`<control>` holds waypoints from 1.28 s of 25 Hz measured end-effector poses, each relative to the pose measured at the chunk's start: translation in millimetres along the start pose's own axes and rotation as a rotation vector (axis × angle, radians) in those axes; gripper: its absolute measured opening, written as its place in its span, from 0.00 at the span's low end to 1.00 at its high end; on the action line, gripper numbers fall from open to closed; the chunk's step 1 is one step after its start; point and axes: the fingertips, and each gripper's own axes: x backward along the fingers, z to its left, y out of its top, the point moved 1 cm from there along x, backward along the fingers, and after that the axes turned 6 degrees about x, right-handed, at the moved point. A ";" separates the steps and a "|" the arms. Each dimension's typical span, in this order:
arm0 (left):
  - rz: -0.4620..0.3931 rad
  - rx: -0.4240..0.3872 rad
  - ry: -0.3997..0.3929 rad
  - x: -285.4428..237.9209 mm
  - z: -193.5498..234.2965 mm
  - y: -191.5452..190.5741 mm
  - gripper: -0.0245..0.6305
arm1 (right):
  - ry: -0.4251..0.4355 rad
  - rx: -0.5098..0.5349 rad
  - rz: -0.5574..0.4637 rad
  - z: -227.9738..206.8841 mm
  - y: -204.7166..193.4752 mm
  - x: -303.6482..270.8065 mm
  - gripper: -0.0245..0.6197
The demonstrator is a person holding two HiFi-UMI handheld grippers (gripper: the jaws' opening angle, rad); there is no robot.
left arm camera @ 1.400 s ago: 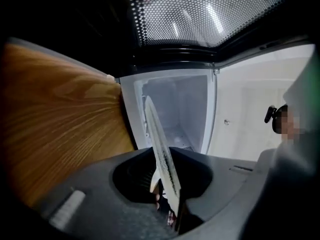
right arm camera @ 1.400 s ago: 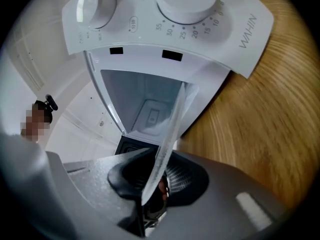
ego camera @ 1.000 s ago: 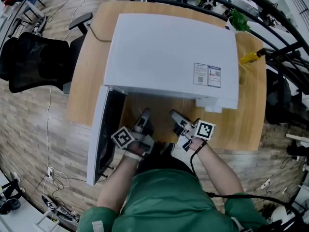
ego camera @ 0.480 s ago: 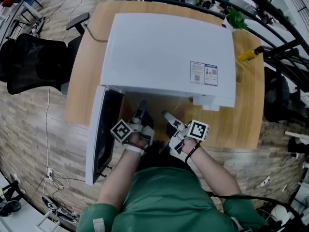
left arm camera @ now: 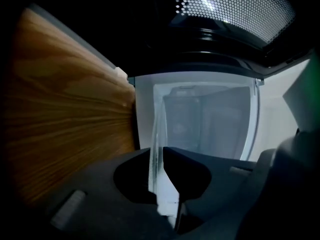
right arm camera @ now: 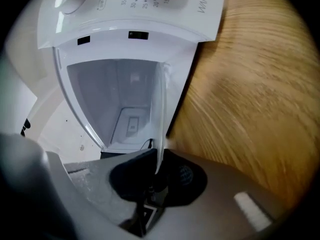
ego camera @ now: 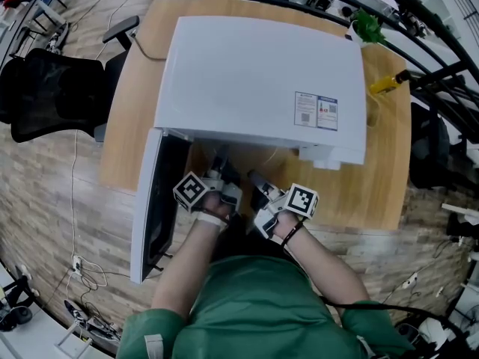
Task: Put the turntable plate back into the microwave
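Observation:
The white microwave [ego camera: 254, 73] stands on the wooden table [ego camera: 374, 185], its door [ego camera: 153, 208] swung open to the left. The clear glass turntable plate [right arm camera: 115, 99] is held on edge in front of the cavity. My left gripper [ego camera: 219, 169] grips one rim of the plate [left arm camera: 158, 149] between its pads as its jaws open slightly. My right gripper [ego camera: 256, 181] has the opposite rim between its pads, jaws closing on it. Through the glass I see the pale cavity [left arm camera: 210, 124]. In the head view the plate is mostly hidden under the microwave's front.
The control panel with its dials [right arm camera: 140, 4] sits right of the cavity. A black office chair [ego camera: 52, 96] stands left of the table. A yellow object [ego camera: 388, 86] and a green one [ego camera: 367, 30] lie at the far right. Dark railings run behind.
Both grippers, still on the plate, have shifted closer to the microwave's opening. The right one has also moved left, nearer the left gripper.

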 end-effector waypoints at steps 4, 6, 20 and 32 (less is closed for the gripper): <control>0.073 -0.055 0.020 5.9 -5.0 -11.8 0.25 | 0.028 -0.068 -0.059 2.1 7.7 -1.6 0.10; 0.091 -0.076 0.050 14.8 0.1 -15.1 0.27 | 0.028 -0.076 -0.069 1.4 12.9 -4.1 0.10; 0.107 -0.101 0.088 19.4 0.7 -12.6 0.11 | 0.043 0.041 -0.094 9.3 37.3 -17.9 0.18; 0.137 -0.123 0.100 -8.5 -4.9 -13.6 0.11 | -0.096 0.152 -0.107 11.8 59.7 -19.6 0.09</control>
